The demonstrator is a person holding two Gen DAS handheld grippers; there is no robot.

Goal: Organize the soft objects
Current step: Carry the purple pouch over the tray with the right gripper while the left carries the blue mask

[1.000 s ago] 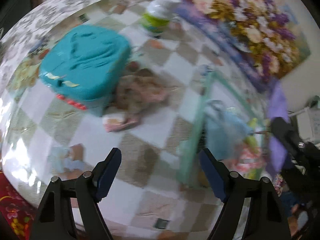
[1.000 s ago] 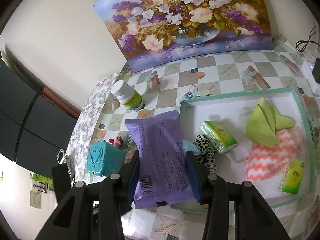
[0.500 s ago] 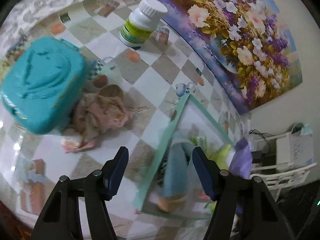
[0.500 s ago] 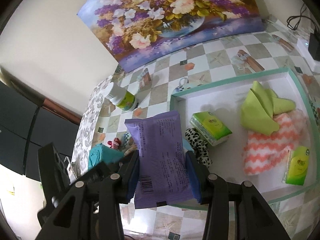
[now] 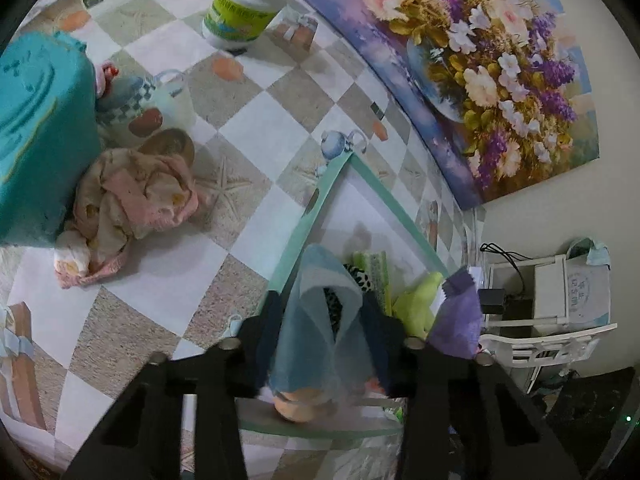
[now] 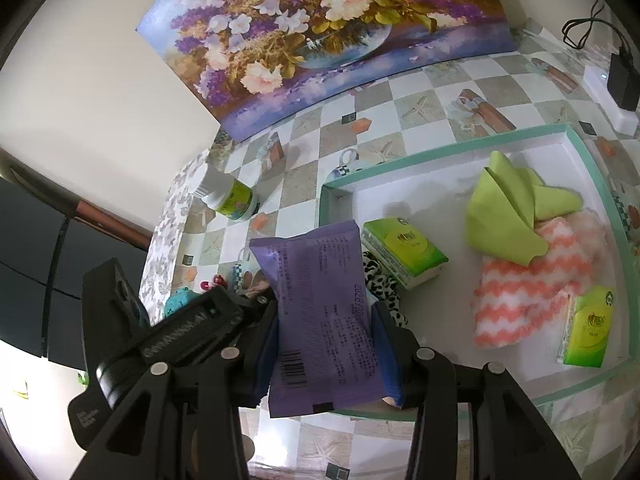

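My left gripper (image 5: 324,336) is shut on a pale blue soft cloth (image 5: 320,320) at the near left corner of the green-rimmed white tray (image 5: 320,196). My right gripper (image 6: 326,344) is shut on a purple wipes pack (image 6: 320,312) and holds it above the tray's left edge (image 6: 440,152). The tray holds a green tissue pack (image 6: 404,252), a lime cloth (image 6: 512,216), a pink zigzag cloth (image 6: 532,292), a second tissue pack (image 6: 588,326) and a black-and-white spotted plush (image 6: 382,284). A crumpled pink-beige cloth (image 5: 136,200) lies on the table left of the tray.
A teal box (image 5: 36,128) stands at the left next to the crumpled cloth. A white pill bottle (image 5: 248,4) stands at the back. A flower painting (image 6: 320,28) leans on the wall. A charger and cable (image 6: 620,76) lie at the far right.
My left gripper moved right from the table to the tray corner and closed on the pale blue cloth. My right gripper still holds the purple pack, nearly unmoved.
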